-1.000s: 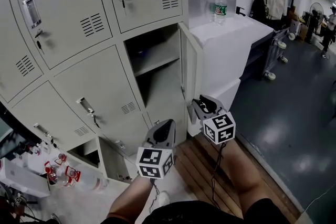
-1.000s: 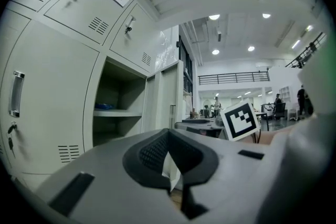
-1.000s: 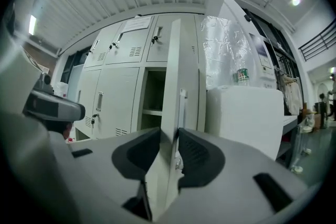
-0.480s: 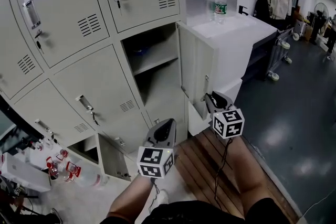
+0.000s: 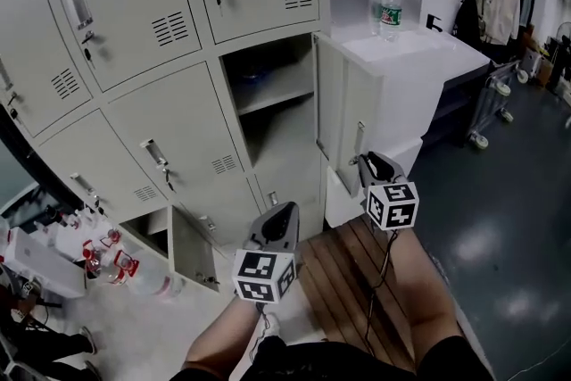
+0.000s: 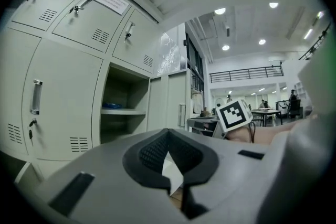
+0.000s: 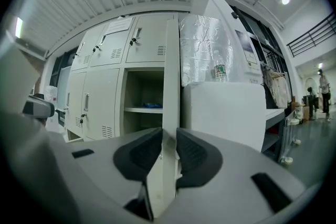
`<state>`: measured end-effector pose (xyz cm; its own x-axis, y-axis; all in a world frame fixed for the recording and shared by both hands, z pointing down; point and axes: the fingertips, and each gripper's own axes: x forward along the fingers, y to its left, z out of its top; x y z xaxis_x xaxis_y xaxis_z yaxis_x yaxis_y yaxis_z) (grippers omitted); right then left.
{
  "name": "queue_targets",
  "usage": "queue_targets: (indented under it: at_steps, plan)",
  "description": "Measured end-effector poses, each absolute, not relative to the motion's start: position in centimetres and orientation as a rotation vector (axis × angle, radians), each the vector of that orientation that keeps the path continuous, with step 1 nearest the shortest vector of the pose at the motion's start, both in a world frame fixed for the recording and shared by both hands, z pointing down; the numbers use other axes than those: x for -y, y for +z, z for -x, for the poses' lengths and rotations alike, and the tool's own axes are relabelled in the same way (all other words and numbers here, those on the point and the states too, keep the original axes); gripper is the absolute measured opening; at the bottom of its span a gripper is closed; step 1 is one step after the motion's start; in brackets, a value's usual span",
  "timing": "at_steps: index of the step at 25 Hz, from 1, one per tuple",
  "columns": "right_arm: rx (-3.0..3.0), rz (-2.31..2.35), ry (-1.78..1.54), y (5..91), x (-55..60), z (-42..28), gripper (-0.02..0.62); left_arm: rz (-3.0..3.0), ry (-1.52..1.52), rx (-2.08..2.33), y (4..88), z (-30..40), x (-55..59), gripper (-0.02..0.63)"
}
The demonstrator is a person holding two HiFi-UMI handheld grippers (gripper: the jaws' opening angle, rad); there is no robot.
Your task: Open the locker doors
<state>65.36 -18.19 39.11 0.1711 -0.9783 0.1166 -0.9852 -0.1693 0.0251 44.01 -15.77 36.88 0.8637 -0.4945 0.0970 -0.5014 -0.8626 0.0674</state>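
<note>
- Right claw (image 5: 369, 163) (image 7: 169, 138) clamped on the near edge of the open locker door (image 5: 340, 111) (image 7: 170, 86). Jaws just closing in, now partly open with a pad pressed on each side of the edge.
- Grip placed just below the door's handle (image 5: 359, 141), at the right of the bank of lockers (image 5: 161, 129).
- Door swung out towards the near side, standing edge-on just beside the white cabinet (image 5: 419, 67) on its right.
- Open compartment (image 5: 272, 98) to the left of the door, with a shelf (image 7: 143, 109) across it and something blue (image 7: 153, 105) lying far back on the shelf.
- Left claw (image 5: 282, 211) (image 6: 168, 136) held low and near, left of the right one and well apart from the door. Jaws together, gripping nothing.
- Small bottom door (image 5: 191, 249) at the lower left ajar as well.
- Other locker doors on the left and above closed.
- Bottle (image 5: 389, 7) upright on top of the white cabinet, at the far right.
- Wooden boards (image 5: 343, 268) on the floor beneath both claws.
</note>
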Motion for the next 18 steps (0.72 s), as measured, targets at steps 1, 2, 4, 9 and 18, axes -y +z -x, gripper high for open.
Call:
queue_targets:
  at_steps: [1,2,4,9,18]
  plan:
    - [1.963,-2.329,0.112,39.2,17.7,-65.3,0.083,-2.940,0.112,0.805,36.8,-43.8,15.4,0.000]
    - [1.964,-2.331,0.112,39.2,17.2,-65.2,0.078,-2.935,0.107,0.821,36.7,-43.5,15.0,0.001]
    - [1.980,-2.333,0.113,39.2,16.1,-64.7,0.038,-2.923,0.094,0.850,36.6,-43.0,14.0,0.001]
    - [2.116,-2.199,0.090,38.7,14.2,-60.3,0.002,-2.903,0.079,0.908,36.6,-41.4,11.2,0.000]
    - [2.350,-1.949,-0.008,35.5,14.1,-48.9,0.001,-2.853,0.045,1.094,35.6,-34.8,9.8,0.001]
